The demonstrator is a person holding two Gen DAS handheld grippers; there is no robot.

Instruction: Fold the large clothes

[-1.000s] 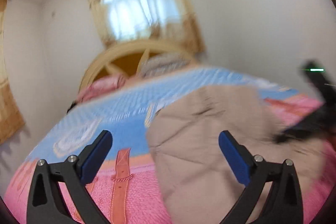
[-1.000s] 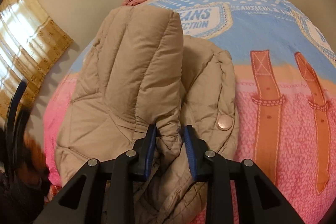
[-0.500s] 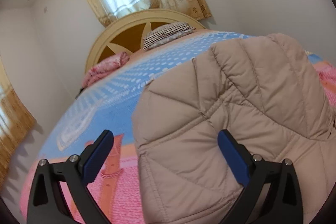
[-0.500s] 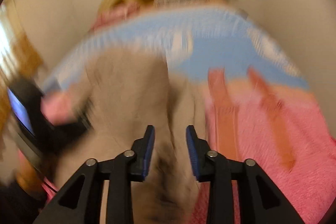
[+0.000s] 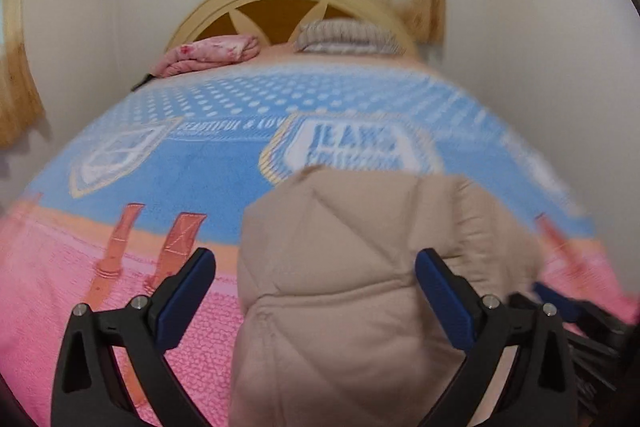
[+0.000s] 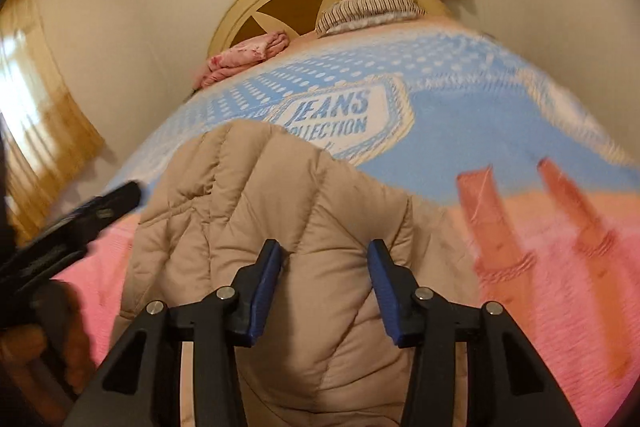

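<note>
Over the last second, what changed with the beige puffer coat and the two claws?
The right claw let go: a second ago it was shut on a fold of the puffer coat, now it is open, above it. The coat now lies more squarely folded on the bedspread. The left claw stayed open, holding nothing.

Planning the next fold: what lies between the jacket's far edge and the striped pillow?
Only bare bedspread with its JEANS COLLECTION badge, in the right wrist view, between the beige puffer jacket and striped pillow.
</note>
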